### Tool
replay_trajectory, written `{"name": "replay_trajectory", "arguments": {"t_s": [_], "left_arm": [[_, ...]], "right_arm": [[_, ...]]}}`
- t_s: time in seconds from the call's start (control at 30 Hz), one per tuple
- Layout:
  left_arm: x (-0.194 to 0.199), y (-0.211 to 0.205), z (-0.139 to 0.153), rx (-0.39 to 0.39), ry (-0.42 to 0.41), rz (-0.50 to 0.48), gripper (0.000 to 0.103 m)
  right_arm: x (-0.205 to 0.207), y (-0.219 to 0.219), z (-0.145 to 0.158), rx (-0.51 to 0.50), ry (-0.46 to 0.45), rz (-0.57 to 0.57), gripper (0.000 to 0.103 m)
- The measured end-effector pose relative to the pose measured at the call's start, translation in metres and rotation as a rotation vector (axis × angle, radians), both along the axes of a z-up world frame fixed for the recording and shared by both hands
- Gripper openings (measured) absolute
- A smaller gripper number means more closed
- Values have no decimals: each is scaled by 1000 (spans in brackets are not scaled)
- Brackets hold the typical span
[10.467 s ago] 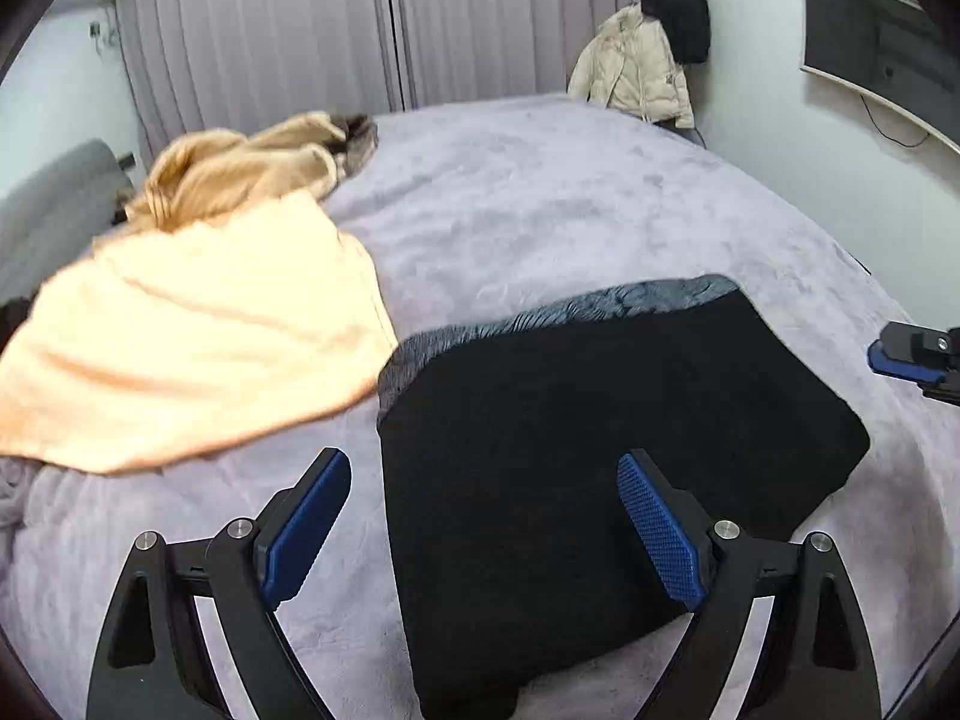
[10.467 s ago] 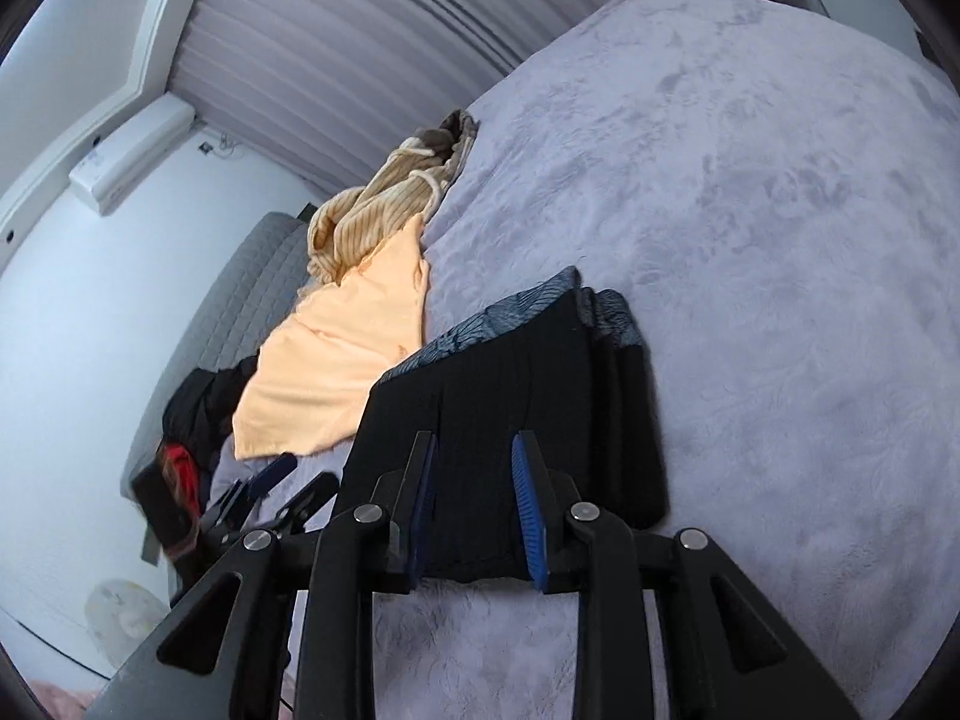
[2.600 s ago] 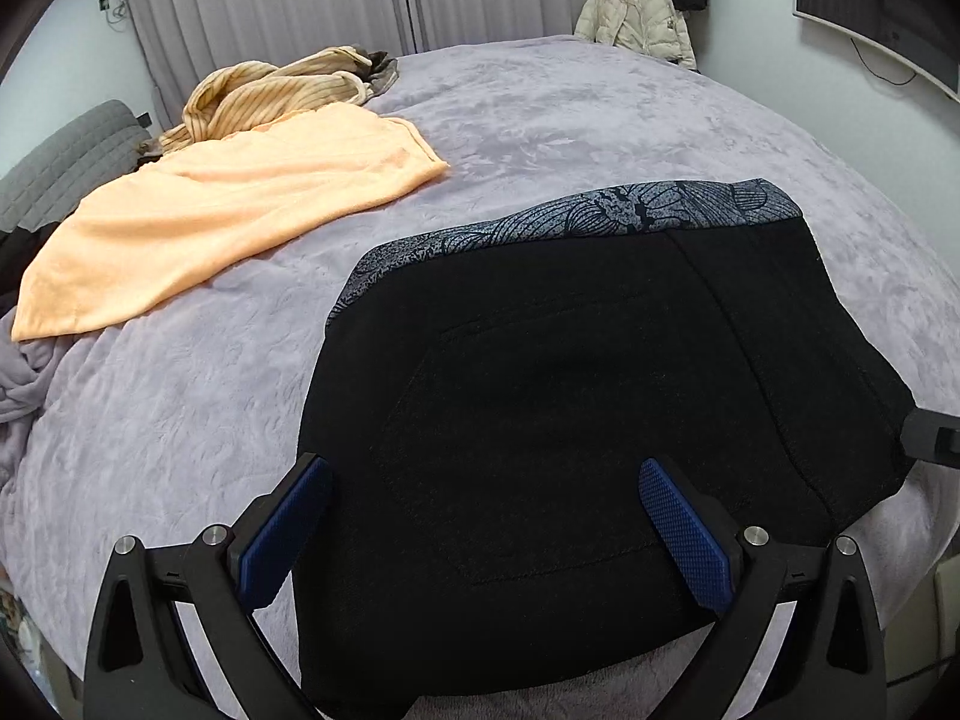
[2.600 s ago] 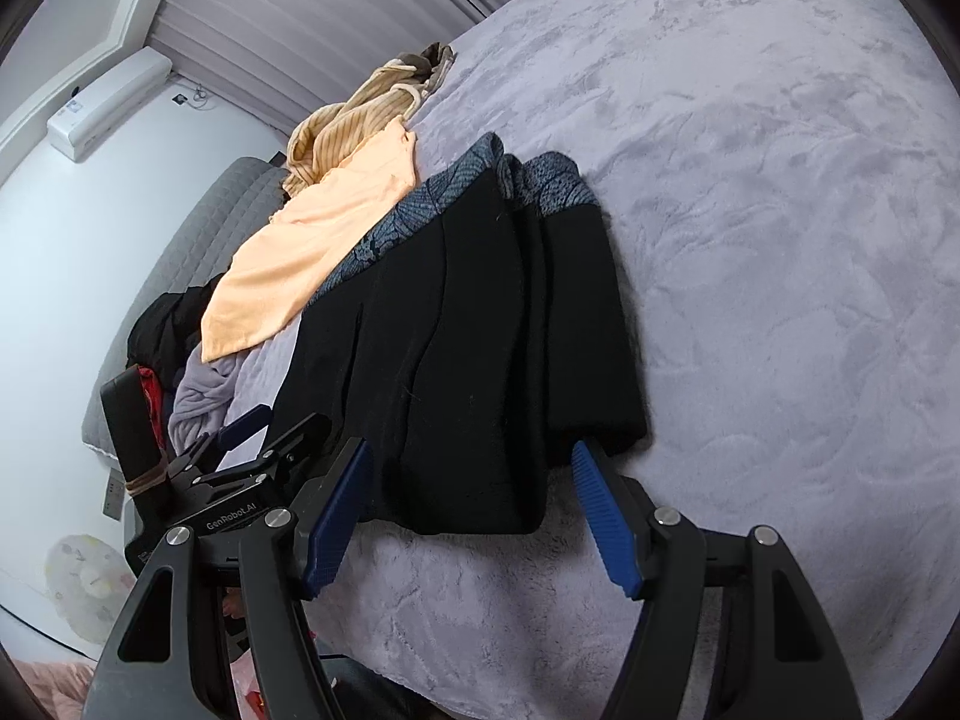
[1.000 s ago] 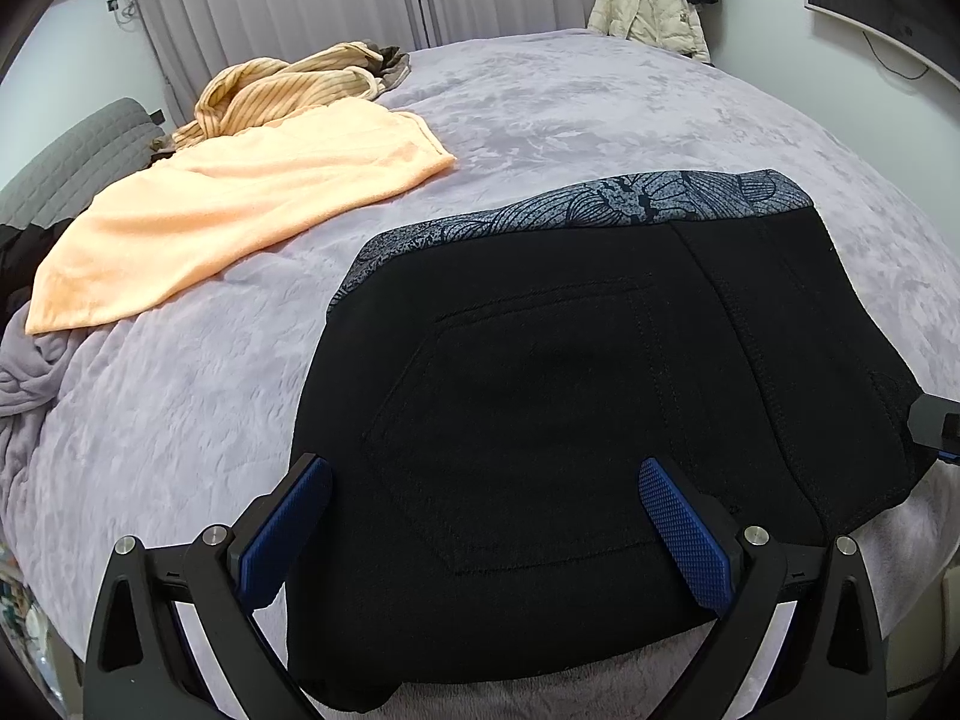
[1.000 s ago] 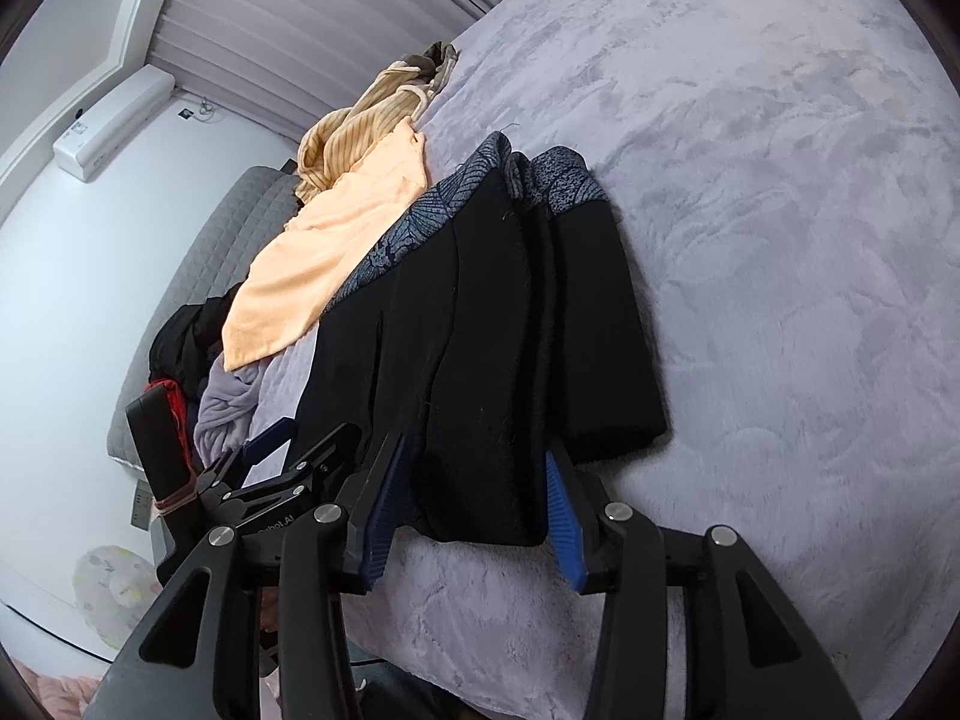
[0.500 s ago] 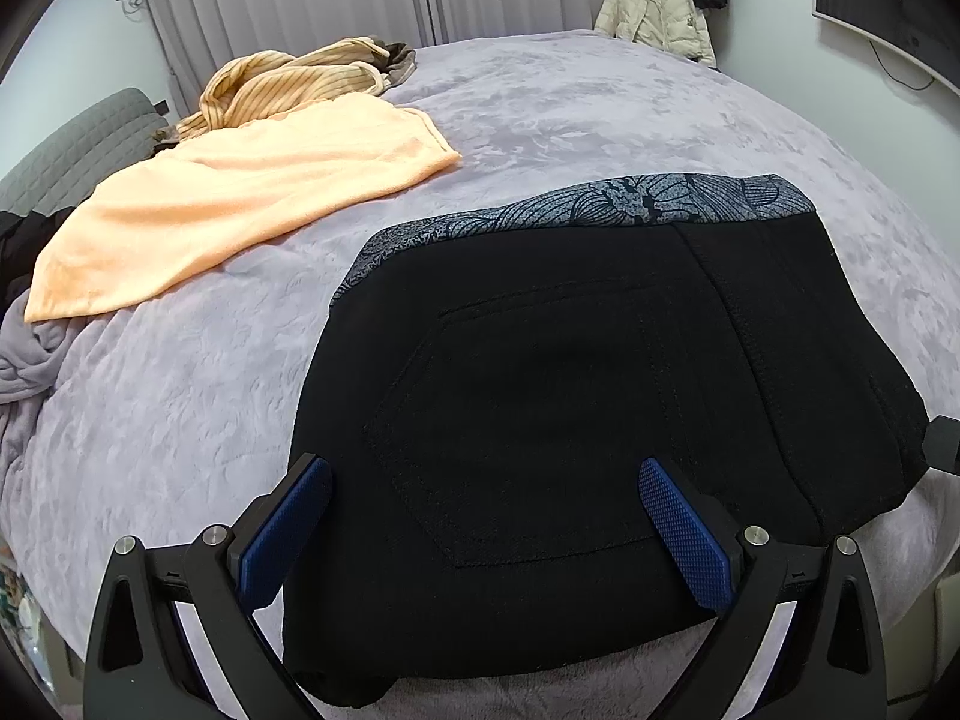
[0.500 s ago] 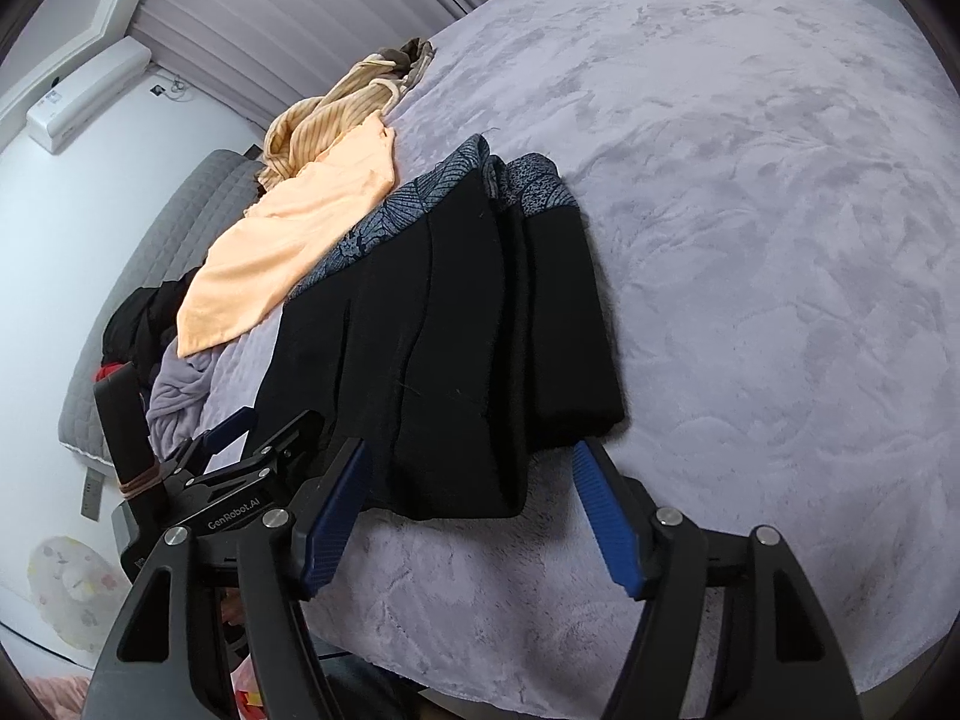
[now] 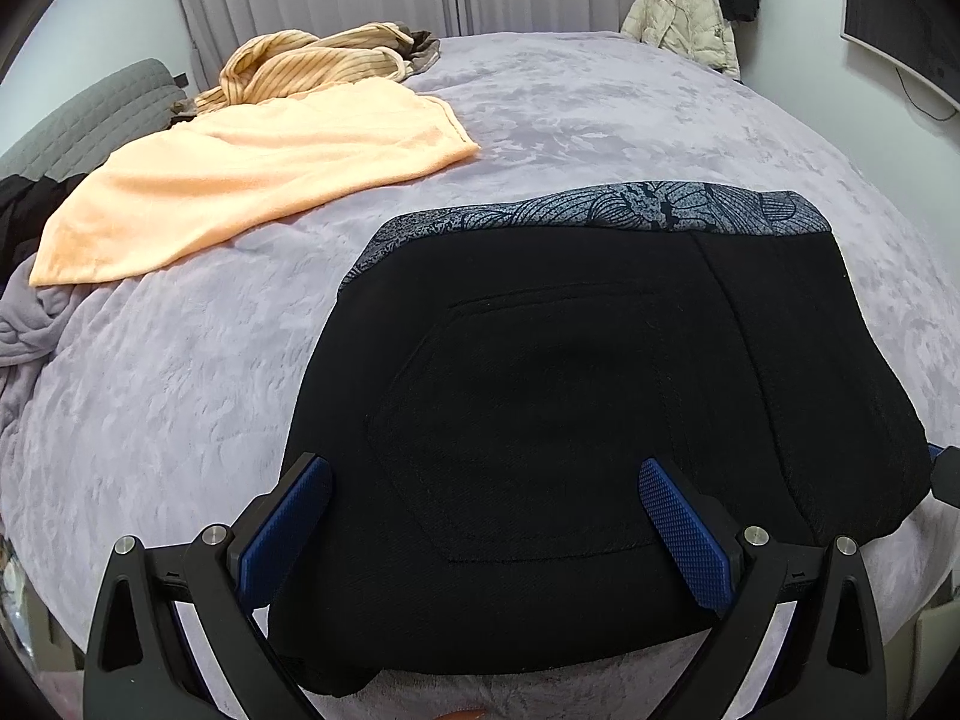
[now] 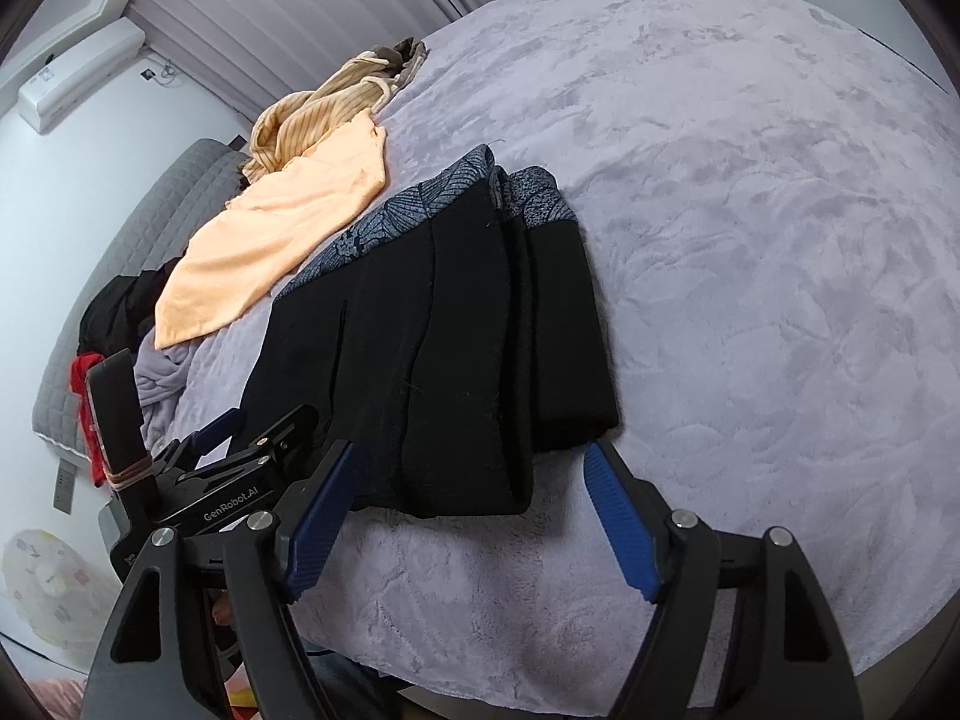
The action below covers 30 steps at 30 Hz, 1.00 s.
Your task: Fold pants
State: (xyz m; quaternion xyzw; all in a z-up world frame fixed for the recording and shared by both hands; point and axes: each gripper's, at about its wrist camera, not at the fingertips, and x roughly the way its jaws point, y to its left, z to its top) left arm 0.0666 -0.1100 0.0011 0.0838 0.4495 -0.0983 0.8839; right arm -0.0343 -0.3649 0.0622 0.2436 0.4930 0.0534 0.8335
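Note:
Black pants [image 9: 570, 390] with a grey patterned waistband lie folded into a flat stack on the lilac bed cover [image 9: 600, 114]. My left gripper [image 9: 480, 474] hovers open over the stack's near edge, its blue pads wide apart and clear of the cloth. In the right wrist view the pants [image 10: 456, 330] show several stacked layers. My right gripper [image 10: 469, 456] is at their near right corner with its jaws opening; the folded corner lies between the pads, which do not press on it. The left gripper [image 10: 240, 444] shows at the lower left of that view.
An orange towel [image 9: 252, 168] and a striped yellow garment [image 9: 312, 60] lie at the bed's far left. A grey sofa [image 10: 144, 222] with dark and red clothes stands beyond the bed's left edge. A cream jacket [image 9: 684, 18] hangs at the back; a screen [image 9: 900, 18] is on the right wall.
The right gripper's jaws have spread from narrow to wide around the pants' corner. The left gripper and the pants have stayed put.

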Motion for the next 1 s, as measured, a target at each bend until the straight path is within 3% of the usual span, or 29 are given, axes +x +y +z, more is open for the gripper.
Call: {"name": "replay_trajectory", "arguments": {"t_s": [0.33,0.5,0.63,1.0], "left_arm": [[-9,10,14,16,76,32,103],[-16,15,23,40,84,36,103],[-21,20,29,38,87,45,103],[-27,20,40,37,49,47,103]], "right_arm": [[4,22,20,-253,60,5,84],[5,48,35,-356,33,64,86],[11,60,40,-365,26,87,92],[17,75,50,-402,28,97,95]]}}
